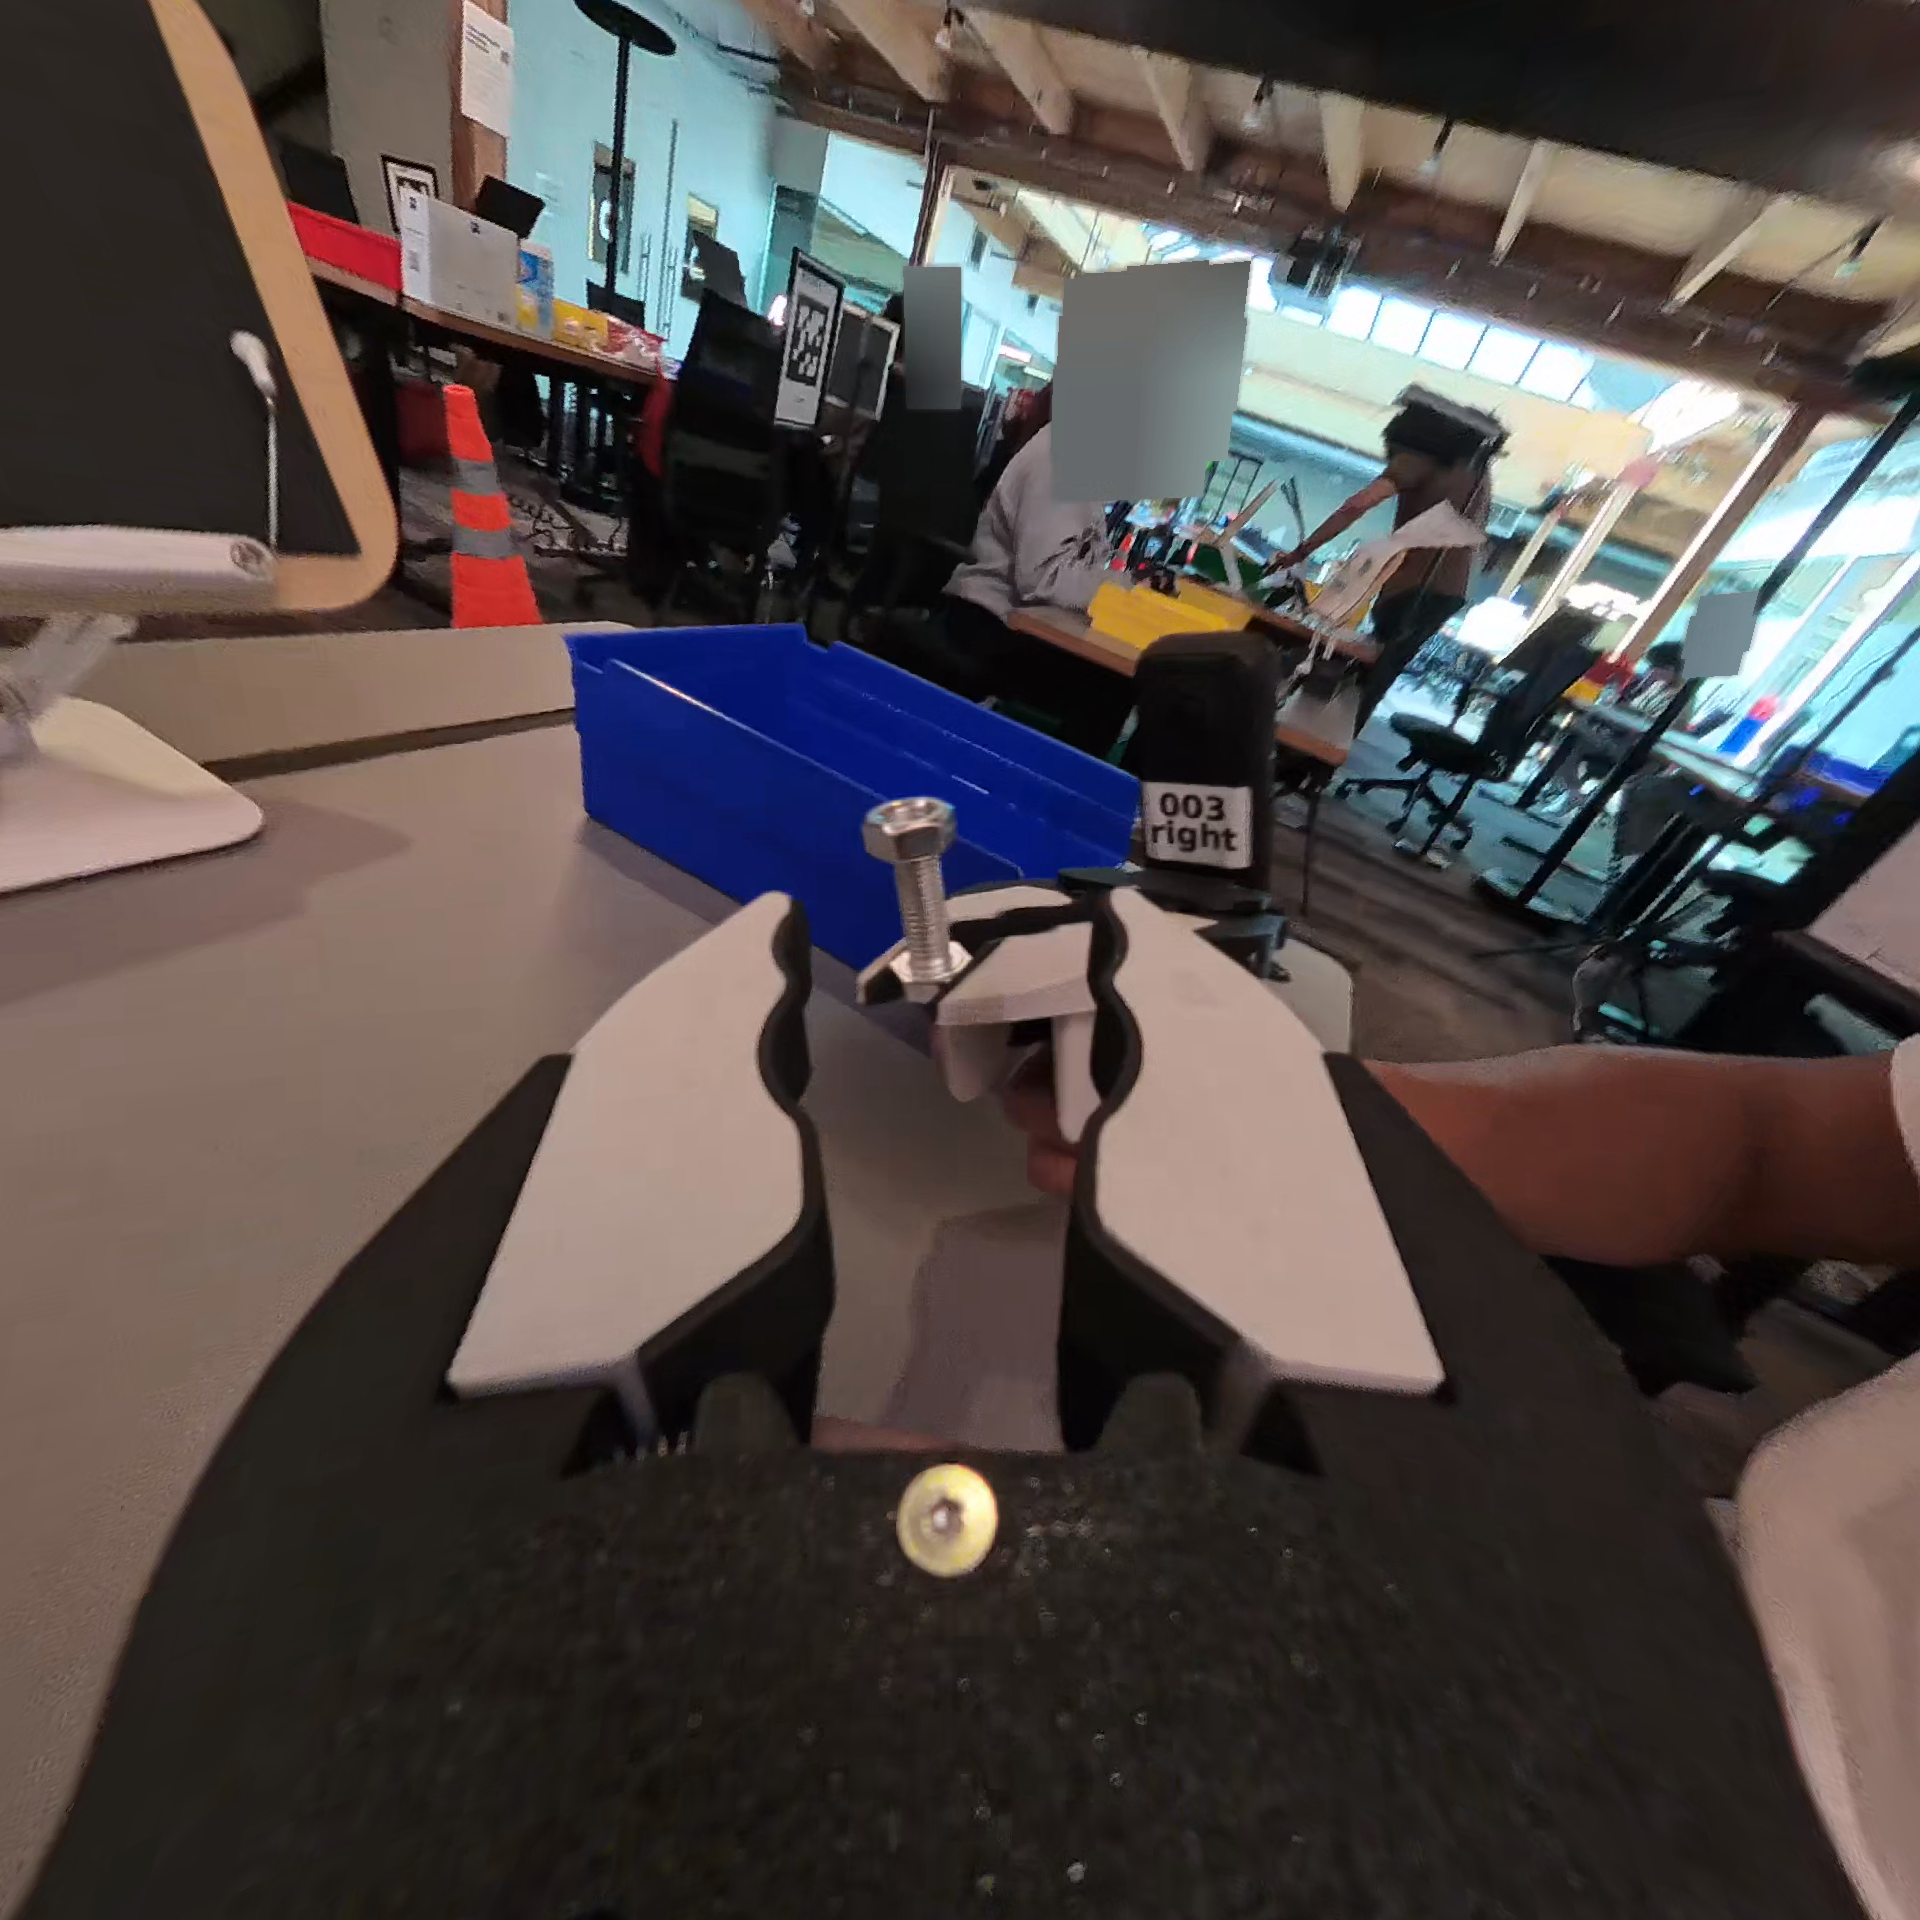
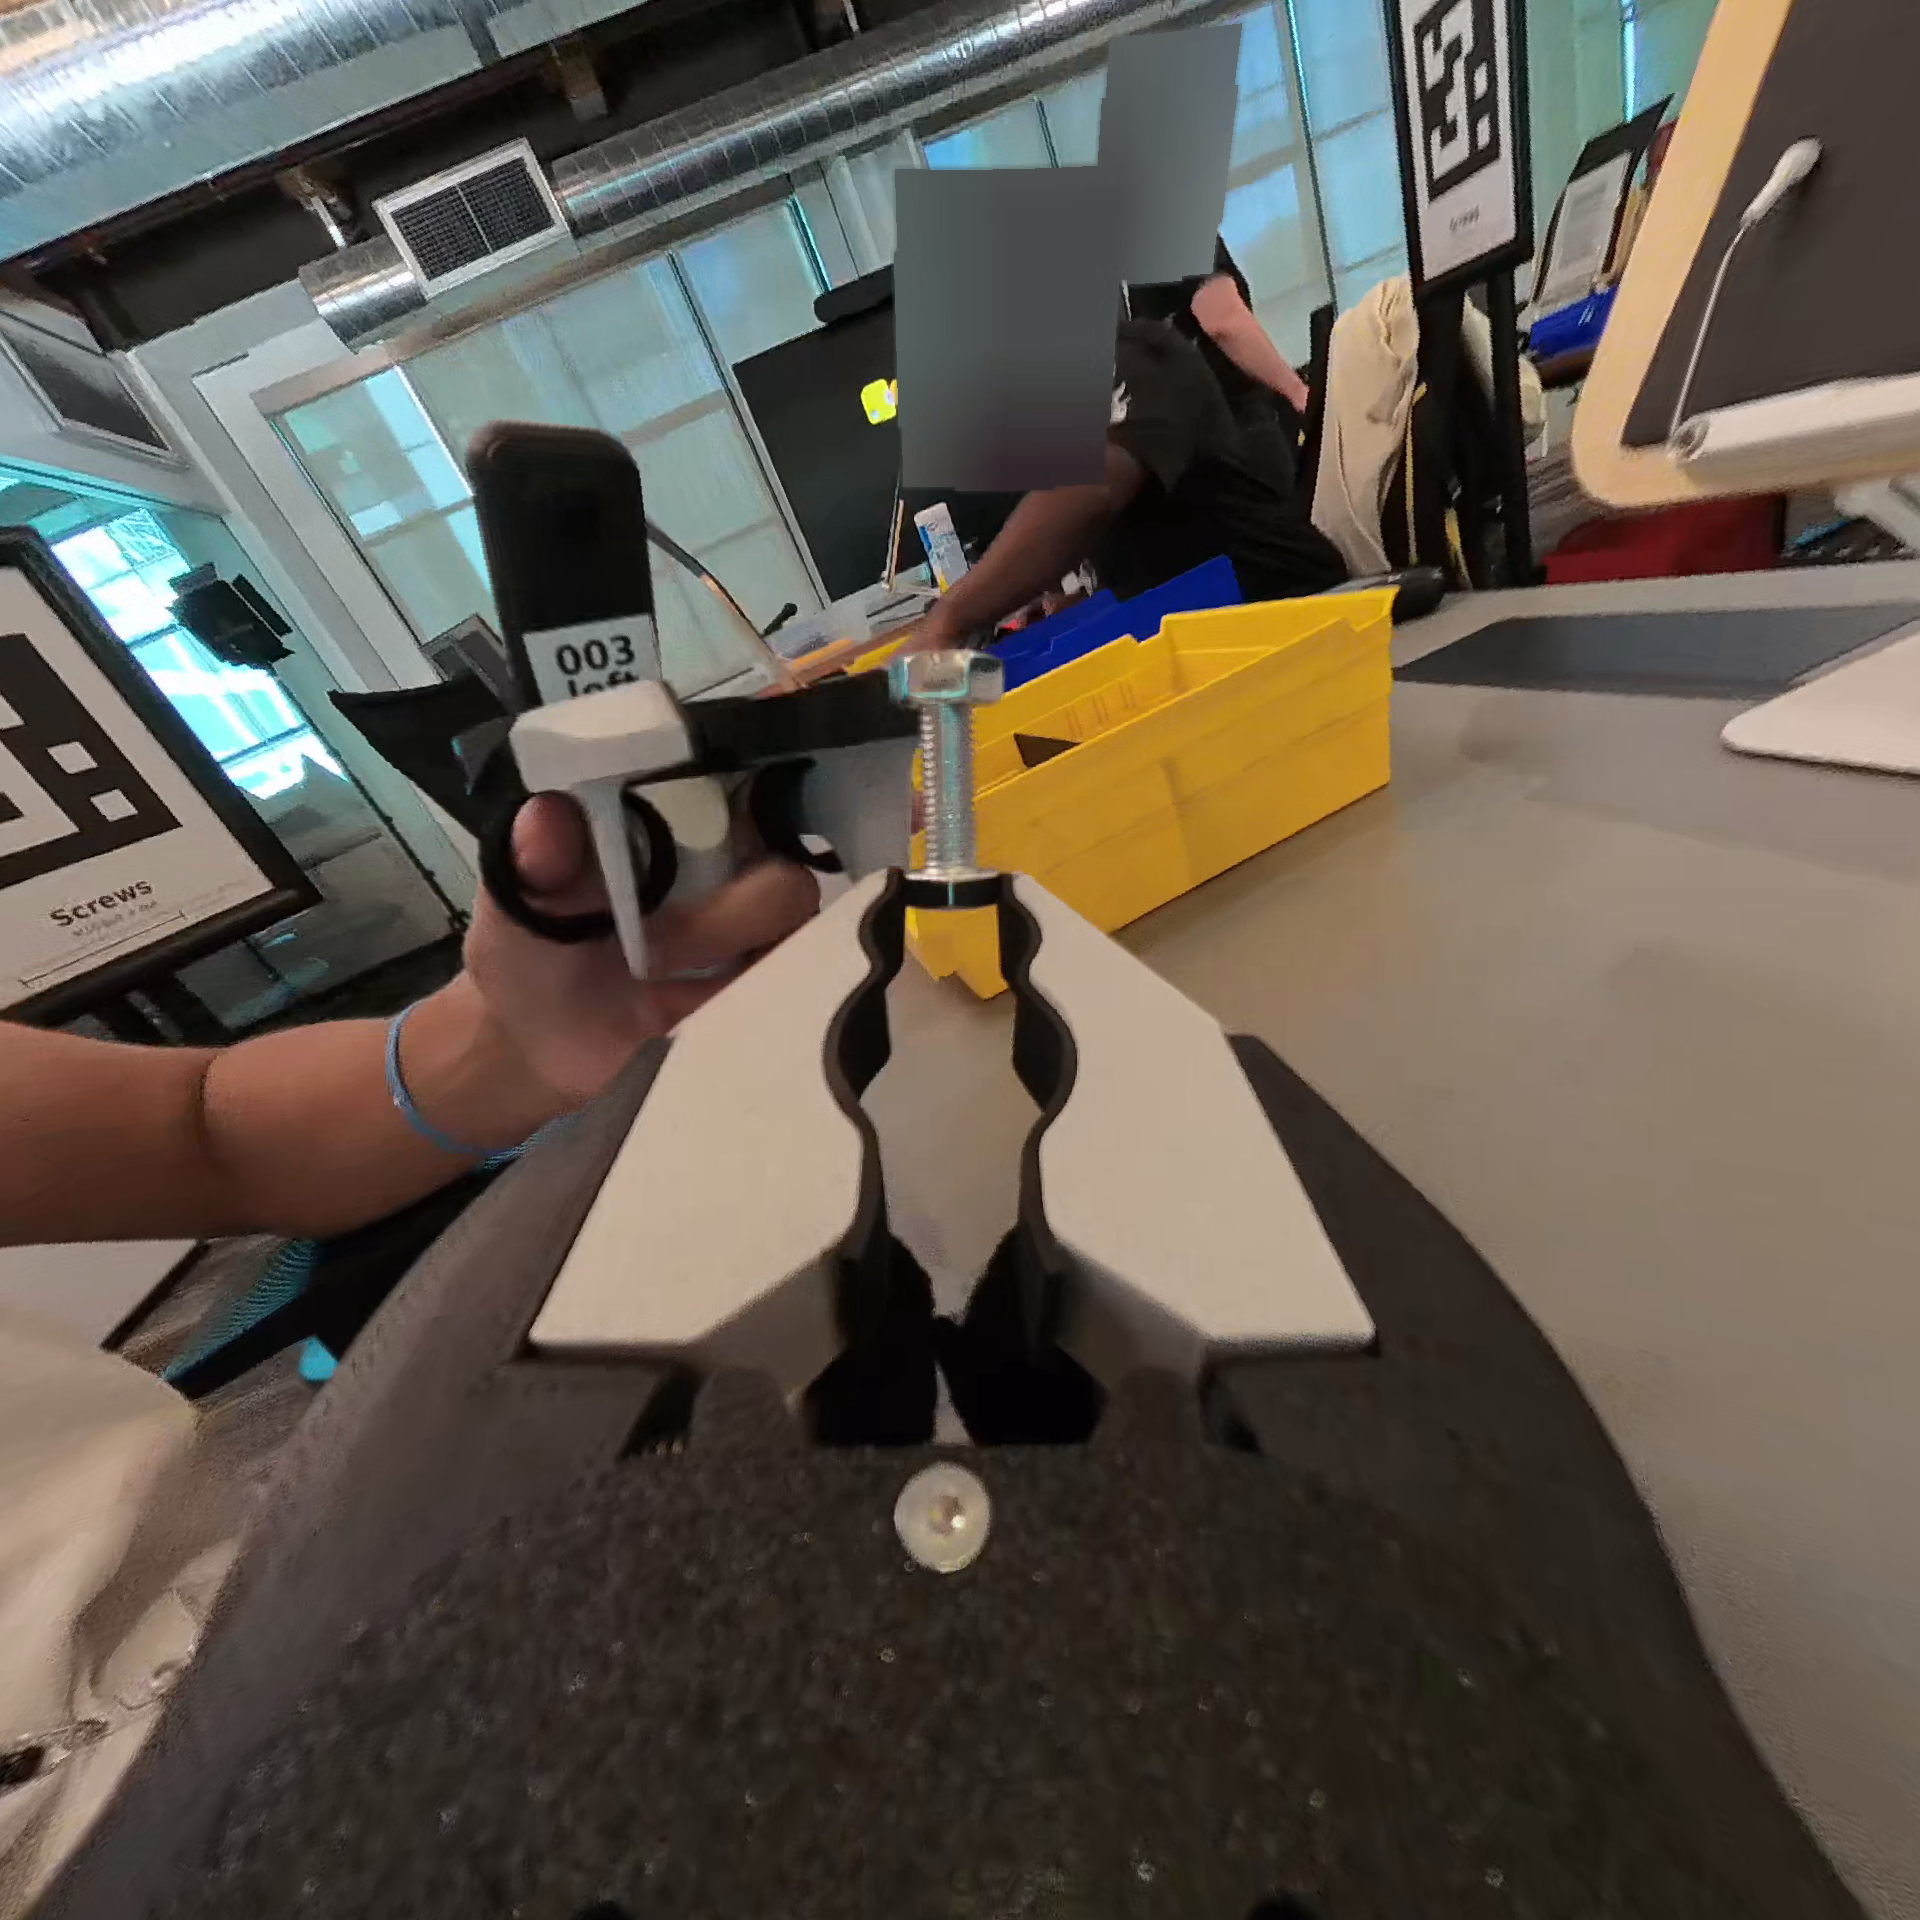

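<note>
We grip a nut (image 2: pixel 951 894) with our right tongs (image 2: pixel 951 904), a silver bolt (image 2: pixel 948 774) standing upright in it. Our left tongs (image 1: pixel 951 961) gape open just beside it, with a blue bin (image 1: pixel 790 748) beyond and a yellow bin (image 2: pixel 1195 769) behind the bolt.

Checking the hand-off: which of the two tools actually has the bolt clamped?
The right tool: its tips pinch the nut at the bottom of the upright silver bolt. The left tool stands open, its fingers clear of the bolt.
</note>
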Motion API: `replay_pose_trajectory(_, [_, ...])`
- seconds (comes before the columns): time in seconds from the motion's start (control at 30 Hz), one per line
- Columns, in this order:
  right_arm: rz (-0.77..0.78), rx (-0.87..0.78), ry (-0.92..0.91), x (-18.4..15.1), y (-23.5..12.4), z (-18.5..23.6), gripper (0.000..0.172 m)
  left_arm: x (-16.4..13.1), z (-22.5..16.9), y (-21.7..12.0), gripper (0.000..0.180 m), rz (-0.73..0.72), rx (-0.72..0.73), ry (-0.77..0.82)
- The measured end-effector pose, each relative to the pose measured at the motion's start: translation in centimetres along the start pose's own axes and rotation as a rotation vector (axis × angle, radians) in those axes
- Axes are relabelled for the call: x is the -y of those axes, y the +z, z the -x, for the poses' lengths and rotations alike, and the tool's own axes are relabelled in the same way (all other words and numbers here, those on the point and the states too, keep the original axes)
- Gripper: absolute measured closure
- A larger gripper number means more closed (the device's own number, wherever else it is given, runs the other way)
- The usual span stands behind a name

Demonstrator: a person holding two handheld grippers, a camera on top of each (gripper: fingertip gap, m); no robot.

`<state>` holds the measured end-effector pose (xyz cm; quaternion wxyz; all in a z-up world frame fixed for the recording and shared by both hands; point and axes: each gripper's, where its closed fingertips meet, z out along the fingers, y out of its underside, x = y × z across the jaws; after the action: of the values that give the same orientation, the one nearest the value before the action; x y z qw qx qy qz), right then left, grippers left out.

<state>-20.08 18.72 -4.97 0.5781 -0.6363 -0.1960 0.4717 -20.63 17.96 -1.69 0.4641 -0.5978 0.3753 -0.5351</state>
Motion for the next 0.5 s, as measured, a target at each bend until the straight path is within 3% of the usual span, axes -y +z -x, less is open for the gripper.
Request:
replay_pose_trajectory(0.13, [0.048,-0.002,-0.023,-1.3,0.9,0.3,0.155,-0.2,0.2,-0.6,0.131,-0.055,0.036,-0.01])
replay_pose_trajectory(0.5, [0.107,0.032,-0.051,-2.5,1.9,1.4,0.155,-2.2,-0.4,1.8,0.129,0.064,-0.066,0.008])
